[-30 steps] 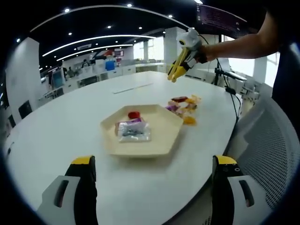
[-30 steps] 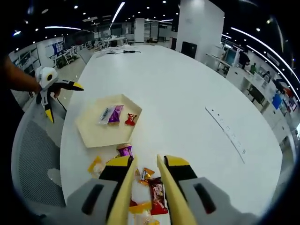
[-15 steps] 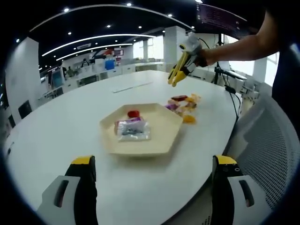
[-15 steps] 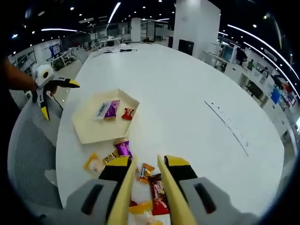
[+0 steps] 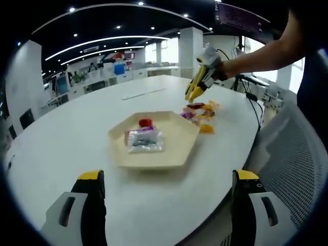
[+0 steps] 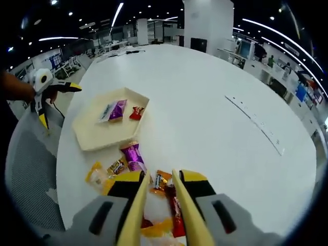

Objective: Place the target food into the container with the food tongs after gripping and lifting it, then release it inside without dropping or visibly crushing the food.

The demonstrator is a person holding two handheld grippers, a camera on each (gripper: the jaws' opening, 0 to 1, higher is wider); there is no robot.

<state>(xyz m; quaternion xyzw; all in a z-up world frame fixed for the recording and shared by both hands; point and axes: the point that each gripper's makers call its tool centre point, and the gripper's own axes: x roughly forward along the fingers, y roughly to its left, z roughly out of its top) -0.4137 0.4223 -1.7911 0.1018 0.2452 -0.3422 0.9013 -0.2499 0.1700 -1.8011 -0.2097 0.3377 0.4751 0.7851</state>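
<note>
A loose pile of wrapped snacks (image 6: pixel 146 192) lies on a large white table (image 6: pixel 215 128), near its curved edge. The pile includes a purple packet (image 6: pixel 134 156), a yellow one (image 6: pixel 96 173), orange ones and a dark red bar (image 6: pixel 176 218). In the left gripper view the same pile (image 5: pixel 201 114) sits just beyond a cream hexagonal tray (image 5: pixel 177 141).

The tray (image 6: pixel 89 136) is beside the pile but apart from it. Inside it lie a clear and silver packet (image 5: pixel 145 142), a purple packet (image 6: pixel 117 109) against it, and a small red sweet (image 5: pixel 145 122).

The right gripper (image 6: pixel 159 177) holds a pair of yellow food tongs (image 6: pixel 137 215). The tong arms stand a little apart with nothing between them, their tips right above the pile. In the left gripper view the tongs (image 5: pixel 196 88) point down at the snacks, held in a person's hand (image 5: pixel 221 63).

The left gripper (image 5: pixel 169 179) hovers over the near edge of the table, jaws spread wide and holding nothing. From the right gripper view it (image 6: pixel 55 100) sits off the table's edge, past the tray, above a grey mesh chair (image 6: pixel 28 169).

Behind is an open office with ceiling lights.
</note>
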